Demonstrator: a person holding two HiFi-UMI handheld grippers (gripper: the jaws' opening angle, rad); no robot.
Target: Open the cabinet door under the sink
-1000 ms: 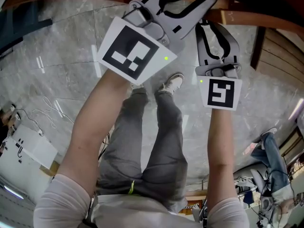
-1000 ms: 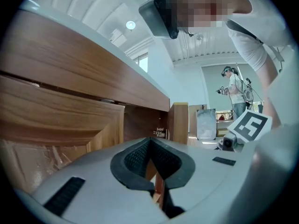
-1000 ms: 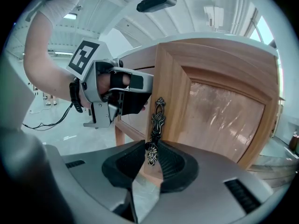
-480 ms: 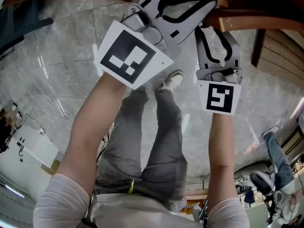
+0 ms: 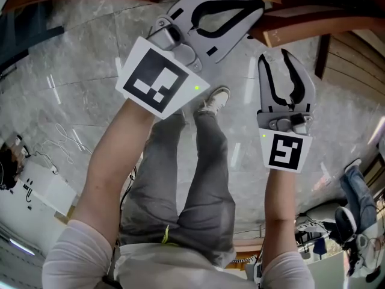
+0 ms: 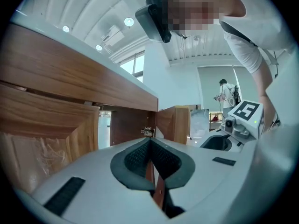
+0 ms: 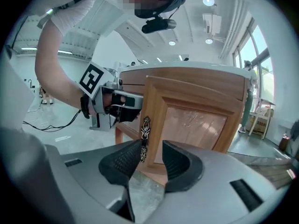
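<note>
Swinging the cabinet door (image 7: 196, 120) should follow its hinge arc: left gripper (image 6: 149, 148) clamped on its edge, right gripper (image 7: 152, 151), jaws just opened and empty, clear of the ornate handle (image 7: 145, 127).

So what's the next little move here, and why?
Probably the left tool should swing the door a bit wider. Its jaws are shut on the door's edge, so it has control of it. The right tool has just been opening its jaws; they stand apart with the handle ahead of them, not gripped. The door is only partly open.
</note>
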